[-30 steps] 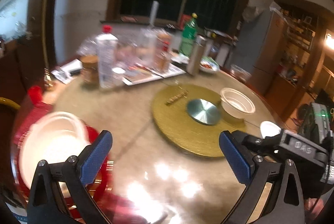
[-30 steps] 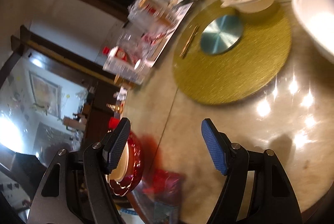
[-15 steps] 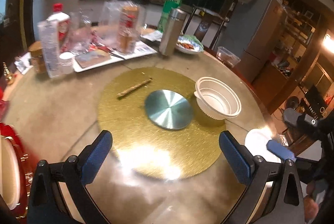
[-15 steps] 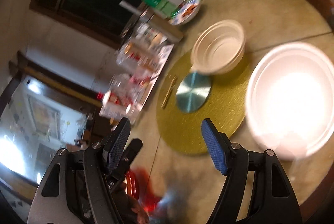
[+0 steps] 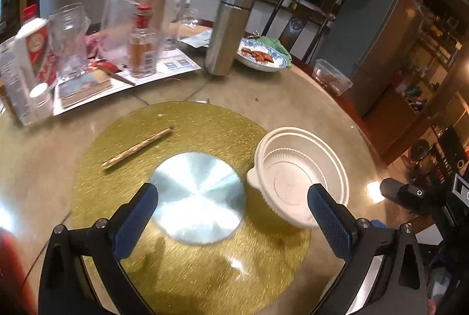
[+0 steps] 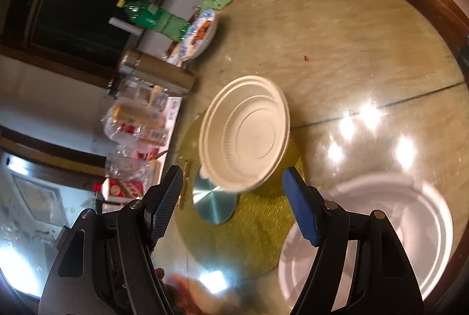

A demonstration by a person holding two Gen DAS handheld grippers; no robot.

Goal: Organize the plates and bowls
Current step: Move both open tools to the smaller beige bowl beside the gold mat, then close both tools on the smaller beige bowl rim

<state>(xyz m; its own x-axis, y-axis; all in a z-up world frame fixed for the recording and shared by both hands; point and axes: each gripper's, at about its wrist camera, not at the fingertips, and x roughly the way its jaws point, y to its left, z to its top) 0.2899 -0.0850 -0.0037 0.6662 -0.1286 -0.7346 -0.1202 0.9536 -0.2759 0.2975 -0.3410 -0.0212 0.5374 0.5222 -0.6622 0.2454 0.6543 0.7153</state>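
Note:
A white ribbed disposable bowl (image 5: 302, 177) stands on the right edge of the round gold turntable (image 5: 187, 271); it also shows in the right wrist view (image 6: 246, 136). My left gripper (image 5: 231, 218) is open and empty, low over the turntable, its right finger just in front of the bowl. My right gripper (image 6: 234, 206) is open and empty, just short of the bowl. A white plate (image 6: 387, 230) lies on the table at the near right, partly behind my right finger.
A silver disc (image 5: 199, 194) sits at the turntable's centre with a chopstick (image 5: 137, 147) beside it. Bottles, a steel flask (image 5: 228, 33), jars and papers crowd the far left. A blue-patterned dish of food (image 5: 261, 57) stands at the back. The table's wooden rim (image 6: 433, 1) curves at the right.
Both grippers have swung toward the white bowl and come closer to it. The red dish with the white plate has left the left wrist view. Both grippers stay open.

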